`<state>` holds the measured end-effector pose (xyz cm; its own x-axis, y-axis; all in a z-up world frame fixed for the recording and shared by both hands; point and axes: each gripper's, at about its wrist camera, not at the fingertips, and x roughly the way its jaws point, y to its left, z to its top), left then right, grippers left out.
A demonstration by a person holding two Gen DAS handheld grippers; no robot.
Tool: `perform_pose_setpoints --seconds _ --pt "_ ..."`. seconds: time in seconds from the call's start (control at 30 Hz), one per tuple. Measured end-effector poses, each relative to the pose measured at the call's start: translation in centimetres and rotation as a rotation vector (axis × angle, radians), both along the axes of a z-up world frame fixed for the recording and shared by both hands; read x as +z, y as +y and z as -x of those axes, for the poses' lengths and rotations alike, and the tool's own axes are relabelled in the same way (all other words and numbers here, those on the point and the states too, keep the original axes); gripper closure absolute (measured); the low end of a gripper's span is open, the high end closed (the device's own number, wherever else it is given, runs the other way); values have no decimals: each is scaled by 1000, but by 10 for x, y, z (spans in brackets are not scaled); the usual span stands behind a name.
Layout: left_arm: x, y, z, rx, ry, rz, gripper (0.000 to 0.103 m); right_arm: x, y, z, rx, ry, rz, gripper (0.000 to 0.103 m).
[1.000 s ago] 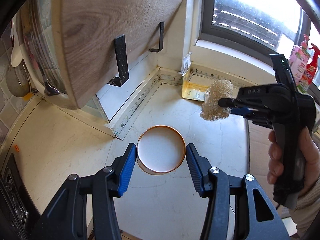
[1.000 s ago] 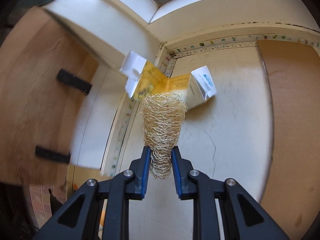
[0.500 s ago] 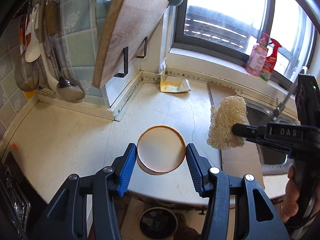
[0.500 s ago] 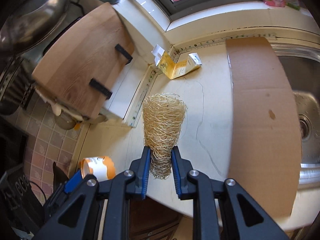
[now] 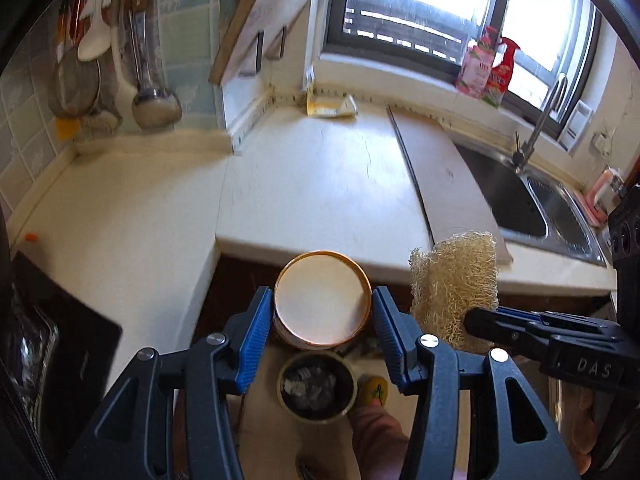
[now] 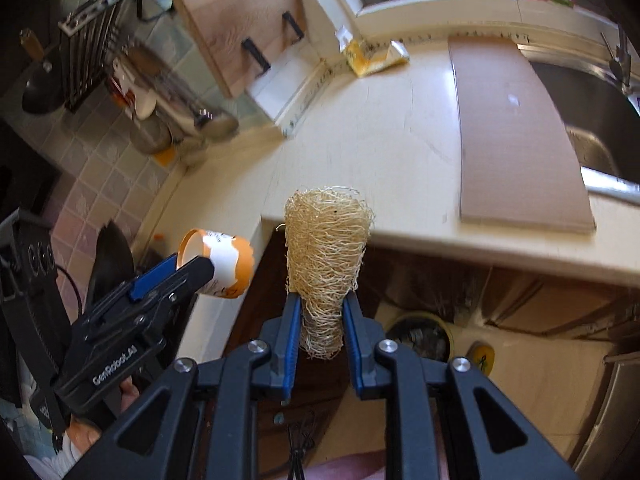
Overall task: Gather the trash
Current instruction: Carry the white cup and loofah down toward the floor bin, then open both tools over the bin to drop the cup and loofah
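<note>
My left gripper (image 5: 322, 312) is shut on an orange paper cup (image 5: 322, 300), held in the air just off the counter's front edge; the cup also shows in the right wrist view (image 6: 218, 264). My right gripper (image 6: 321, 320) is shut on a tan loofah scrubber (image 6: 326, 252), held beside the cup; it also shows in the left wrist view (image 5: 456, 280). A round trash bin (image 5: 316, 386) with crumpled waste stands on the floor right below the cup; it also shows in the right wrist view (image 6: 420, 338). A yellow carton (image 5: 330, 106) lies at the counter's back corner.
The cream counter (image 5: 320, 184) wraps an L shape, with a brown mat (image 6: 516, 136) and a steel sink (image 5: 536, 204) to the right. A wooden board (image 6: 236, 28) and hanging utensils (image 5: 136, 56) line the wall. Spray bottles (image 5: 490, 66) stand on the windowsill.
Both grippers have pulled back from the counter's far corner to beyond its front edge, still holding the cup and the loofah. The trash bin has come closer below the cup.
</note>
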<state>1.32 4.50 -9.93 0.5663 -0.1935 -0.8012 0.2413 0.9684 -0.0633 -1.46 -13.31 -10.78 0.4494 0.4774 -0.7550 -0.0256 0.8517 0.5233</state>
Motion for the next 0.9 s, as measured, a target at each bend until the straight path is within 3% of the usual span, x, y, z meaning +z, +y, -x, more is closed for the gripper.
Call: perform_pose_setpoints --seconds 0.27,0.37,0.47,0.63,0.77,0.9 --pt "-66 3 25 1 179 -17 54 -48 0 26 39 122 46 82" --pt "-95 -2 26 14 249 -38 54 -83 -5 24 39 186 37 82" --pt "-137 -8 25 30 313 -67 54 -135 -11 24 29 273 37 82" --pt "-231 -14 17 84 401 -98 54 -252 -17 24 -3 469 0 82" --pt "-309 -17 2 135 449 -110 54 -330 -8 17 22 541 17 82" --pt "-374 -22 -17 140 479 -128 54 -390 0 4 30 588 11 82"
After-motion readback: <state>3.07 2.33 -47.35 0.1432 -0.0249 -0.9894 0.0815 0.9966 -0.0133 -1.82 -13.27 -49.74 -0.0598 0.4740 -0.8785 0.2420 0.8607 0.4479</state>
